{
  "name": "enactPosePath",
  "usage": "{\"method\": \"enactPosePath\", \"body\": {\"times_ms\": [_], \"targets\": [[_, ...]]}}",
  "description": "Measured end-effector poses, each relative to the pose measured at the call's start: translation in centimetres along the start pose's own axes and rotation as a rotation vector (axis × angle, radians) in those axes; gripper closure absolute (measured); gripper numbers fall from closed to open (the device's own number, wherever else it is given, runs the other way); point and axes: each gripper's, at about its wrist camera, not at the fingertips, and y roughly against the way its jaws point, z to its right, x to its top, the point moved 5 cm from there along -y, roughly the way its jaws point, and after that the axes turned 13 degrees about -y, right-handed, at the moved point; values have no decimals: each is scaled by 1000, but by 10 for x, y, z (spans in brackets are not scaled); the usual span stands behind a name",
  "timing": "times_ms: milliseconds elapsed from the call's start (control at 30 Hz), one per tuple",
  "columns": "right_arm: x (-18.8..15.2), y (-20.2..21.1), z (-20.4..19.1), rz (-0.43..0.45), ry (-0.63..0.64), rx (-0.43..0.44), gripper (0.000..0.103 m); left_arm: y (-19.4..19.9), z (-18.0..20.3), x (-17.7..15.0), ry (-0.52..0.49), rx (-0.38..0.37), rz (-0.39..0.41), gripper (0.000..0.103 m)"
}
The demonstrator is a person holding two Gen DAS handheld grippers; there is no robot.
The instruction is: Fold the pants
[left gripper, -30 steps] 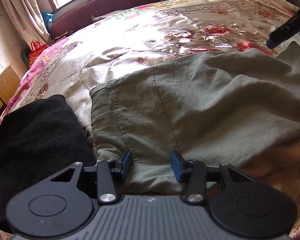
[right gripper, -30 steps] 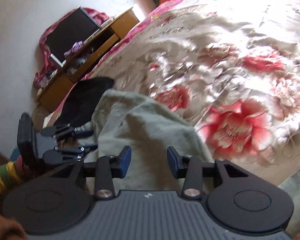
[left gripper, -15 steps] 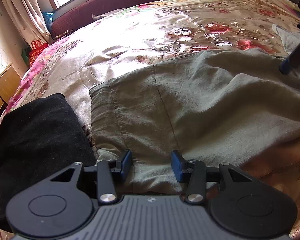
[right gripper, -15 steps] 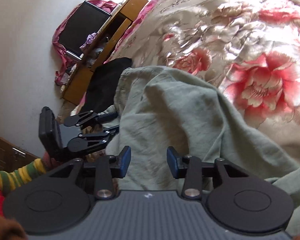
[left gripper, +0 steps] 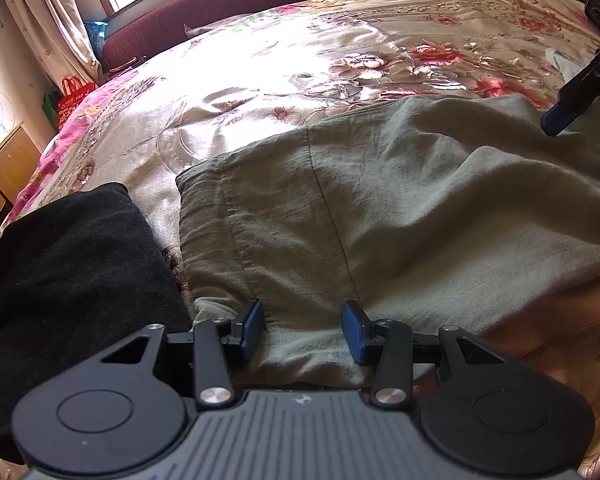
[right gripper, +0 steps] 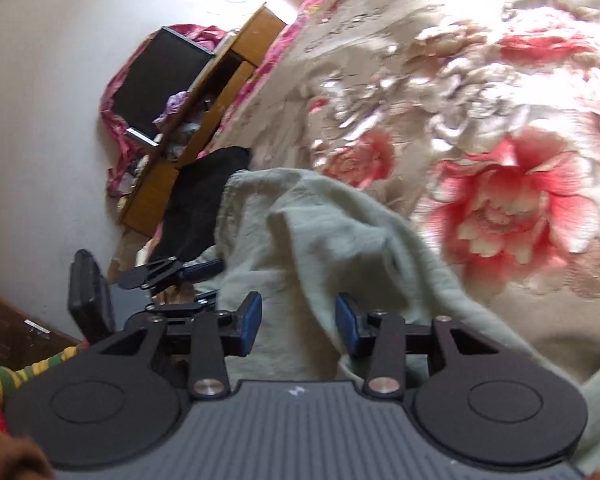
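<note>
A bed (left gripper: pixel 300 52) covered by a shiny floral bedspread (right gripper: pixel 480 80), beige with red and pink flowers, carries everything. Olive-green pants (left gripper: pixel 380 208) lie spread on the bedspread, rumpled into a raised fold in the right wrist view. Just beside their waistband end lies a folded black garment (left gripper: pixel 72 264), near the bed's edge.

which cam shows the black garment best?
Left wrist: the black garment fills the lower left, lying beside the green pants. Right wrist shows only a small, distant dark patch of it behind the pants.
</note>
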Motion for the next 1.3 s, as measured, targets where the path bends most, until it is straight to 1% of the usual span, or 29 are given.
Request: {"method": "enactPosePath", "body": {"times_ms": [33, 133, 200, 267, 400, 433, 467, 500, 533, 567, 600, 633, 667, 700, 767, 833, 900, 967, 1033, 1133, 1167, 1200, 1233, 1267, 1300], "targets": [[-3, -5, -7, -19, 15, 21, 61, 0, 0, 0, -1, 0, -1, 46], [-7, -10, -16, -23, 69, -19, 59, 0, 1, 0, -1, 4, 0, 46], [0, 4, -11, 27, 42, -26, 59, 0, 1, 0, 0, 5, 2, 46], [7, 23, 2, 90, -1, -57, 59, 0, 1, -1, 4, 4, 5, 46], [11, 77, 28, 268, -95, -223, 59, 0, 1, -1, 9, 6, 4, 46], [9, 94, 36, 323, -116, -317, 59, 0, 1, 0, 13, 10, 2, 46], [7, 107, 43, 354, -127, -411, 59, 1, 1, 1, 18, 14, 0, 46], [4, 121, 53, 393, -154, -526, 59, 2, 1, 2, 23, 20, -2, 46], [0, 133, 62, 422, -191, -612, 59, 4, 1, 4, 23, 27, -1, 46], [-4, 144, 69, 449, -227, -663, 59, 7, 2, 7, 20, 34, 3, 46], [-8, 155, 75, 486, -268, -678, 59, 12, 2, 9, 18, 37, 10, 46], [-13, 170, 77, 540, -312, -657, 59, 17, 3, 12, 16, 39, 20, 46], [-16, 181, 77, 582, -329, -638, 59, 22, 4, 16, 12, 44, 32, 46], [-20, 195, 76, 646, -342, -627, 59, 30, 6, 21, 5, 52, 52, 46], [-27, 216, 74, 729, -355, -651, 56, 43, 13, 34, -12, 50, 97, 46], [-31, 229, 79, 762, -374, -661, 53, 54, 26, 50, -26, 5, 148, 46], [-31, 234, 91, 782, -384, -684, 54, 62, 50, 68, -68, -43, 205, 45], [-31, 237, 106, 807, -412, -699, 52, 66, 73, 83, -100, -98, 244, 45], [-31, 240, 124, 840, -461, -678, 52, 66, 95, 92, -121, -154, 260, 45], [-28, 241, 146, 871, -543, -601, 52, 65, 128, 103, -138, -247, 268, 45], [-25, 240, 149, 875, -547, -590, 52, 65, 136, 106, -133, -281, 265, 45], [-22, 238, 151, 881, -529, -596, 52, 64, 146, 109, -136, -317, 259, 45], [-17, 238, 151, 887, -515, -601, 53, 64, 154, 111, -150, -330, 260, 45], [-14, 238, 153, 890, -518, -595, 62, 65, 162, 113, -166, -331, 264, 45], [-11, 240, 154, 890, -528, -574, 86, 67, 169, 115, -180, -337, 266, 45]]}}
